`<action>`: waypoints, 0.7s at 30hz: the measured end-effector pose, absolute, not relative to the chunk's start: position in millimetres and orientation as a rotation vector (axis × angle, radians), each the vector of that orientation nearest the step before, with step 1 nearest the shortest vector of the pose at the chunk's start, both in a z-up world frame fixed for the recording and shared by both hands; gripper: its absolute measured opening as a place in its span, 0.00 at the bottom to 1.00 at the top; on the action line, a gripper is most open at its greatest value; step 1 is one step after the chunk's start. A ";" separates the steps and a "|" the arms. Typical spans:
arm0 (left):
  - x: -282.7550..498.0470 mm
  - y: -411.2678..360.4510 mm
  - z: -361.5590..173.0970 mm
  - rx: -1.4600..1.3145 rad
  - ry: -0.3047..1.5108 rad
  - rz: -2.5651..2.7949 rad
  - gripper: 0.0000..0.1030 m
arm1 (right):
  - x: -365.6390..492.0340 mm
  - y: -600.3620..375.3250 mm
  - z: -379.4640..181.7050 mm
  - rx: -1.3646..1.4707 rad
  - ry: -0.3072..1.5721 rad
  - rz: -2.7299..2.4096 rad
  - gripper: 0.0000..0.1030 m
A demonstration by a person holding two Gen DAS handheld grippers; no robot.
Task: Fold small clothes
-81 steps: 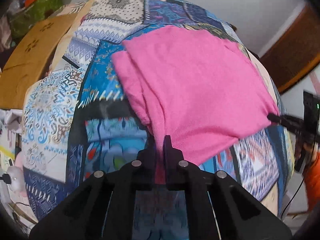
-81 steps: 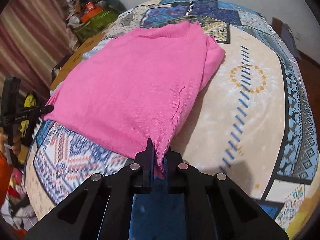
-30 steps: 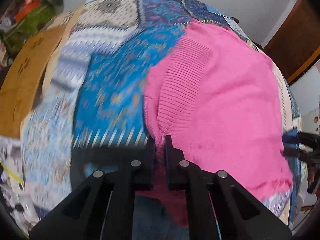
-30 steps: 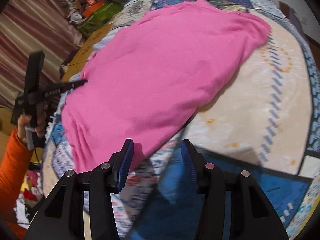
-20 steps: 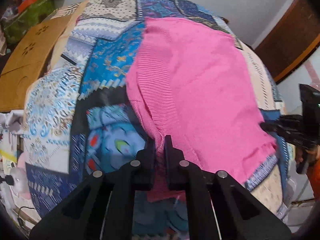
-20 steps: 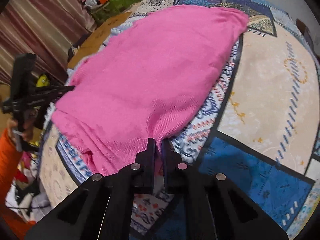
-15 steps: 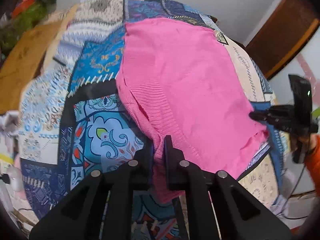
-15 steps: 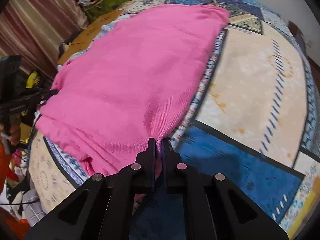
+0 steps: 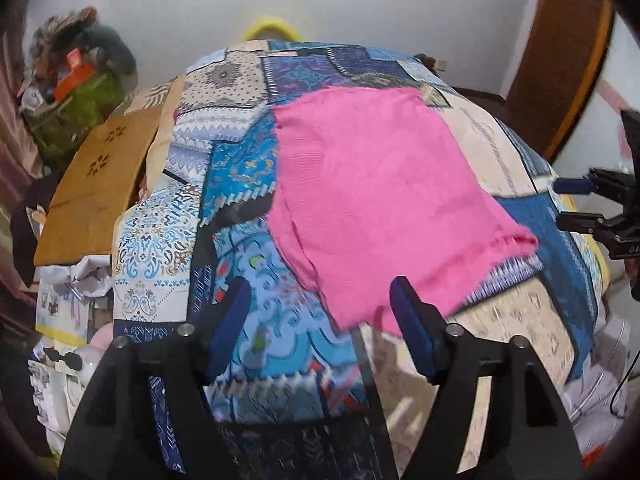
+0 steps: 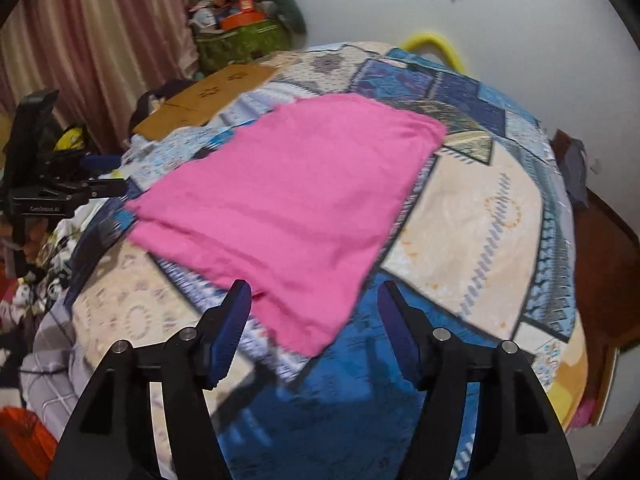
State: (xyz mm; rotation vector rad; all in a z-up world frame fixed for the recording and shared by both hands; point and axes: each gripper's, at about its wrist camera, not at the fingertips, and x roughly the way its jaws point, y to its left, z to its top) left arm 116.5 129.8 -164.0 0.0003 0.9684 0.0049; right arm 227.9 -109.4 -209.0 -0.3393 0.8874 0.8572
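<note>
- The left tongs (image 9: 320,312) are standing wide open and holding nothing; the near corner of the pink garment (image 9: 372,204) is lying just ahead of them, between the 2 blue pads.
- The right tongs (image 10: 314,312) are also gaping fully and gripping nothing; the garment's other near corner is sitting just ahead of their gap, closer to the left pad.
- The garment is lying spread flat on the patterned bedspread (image 10: 472,220), stretching away from both tongs toward the far wall.
- Judging by this, 1 fold looks laid down and the cloth is lying free; the step in hand seems to be the pause between folds.
- The next move is likely calling for both tongs to close on matching corners or edges and carry them across evenly, so the layers are not skewing.
- The near hem is blurring in both views, so how many layers are stacked there is hard to make out.
- What kind of garment this is cannot be told; no sleeves or neckline are showing.
</note>
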 end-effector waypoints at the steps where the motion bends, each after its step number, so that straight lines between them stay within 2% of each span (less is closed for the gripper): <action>1: 113.5 125.2 -165.9 0.019 0.973 -0.005 0.70 | 224.0 -105.1 -211.6 -0.348 0.889 0.865 0.60; 9: 115.1 83.1 -199.5 0.173 1.031 -0.066 0.72 | 214.1 -85.0 -253.3 -0.428 0.962 0.874 0.60; 14: 129.0 79.7 -204.0 0.170 1.000 -0.095 0.70 | 228.0 -84.6 -260.9 -0.380 0.977 0.889 0.59; 16: 135.7 80.3 -205.0 0.155 0.998 -0.118 0.58 | 232.2 -85.2 -262.8 -0.353 0.989 0.901 0.47; 17: 139.9 80.3 -205.7 0.148 1.007 -0.124 0.47 | 234.3 -85.0 -263.2 -0.341 0.998 0.902 0.45; 18: 143.6 80.3 -204.9 0.141 1.010 -0.126 0.32 | 236.6 -84.6 -263.1 -0.332 1.001 0.901 0.36; 19: 146.4 79.8 -204.2 0.144 1.010 -0.122 0.23 | 238.1 -84.4 -263.0 -0.323 1.003 0.903 0.25; 20: 150.1 79.0 -204.5 0.160 1.017 -0.108 0.14 | 239.4 -84.2 -263.1 -0.318 1.008 0.902 0.20; 21: 151.8 78.2 -204.0 0.163 1.019 -0.106 0.12 | 241.1 -83.8 -263.0 -0.315 1.013 0.901 0.10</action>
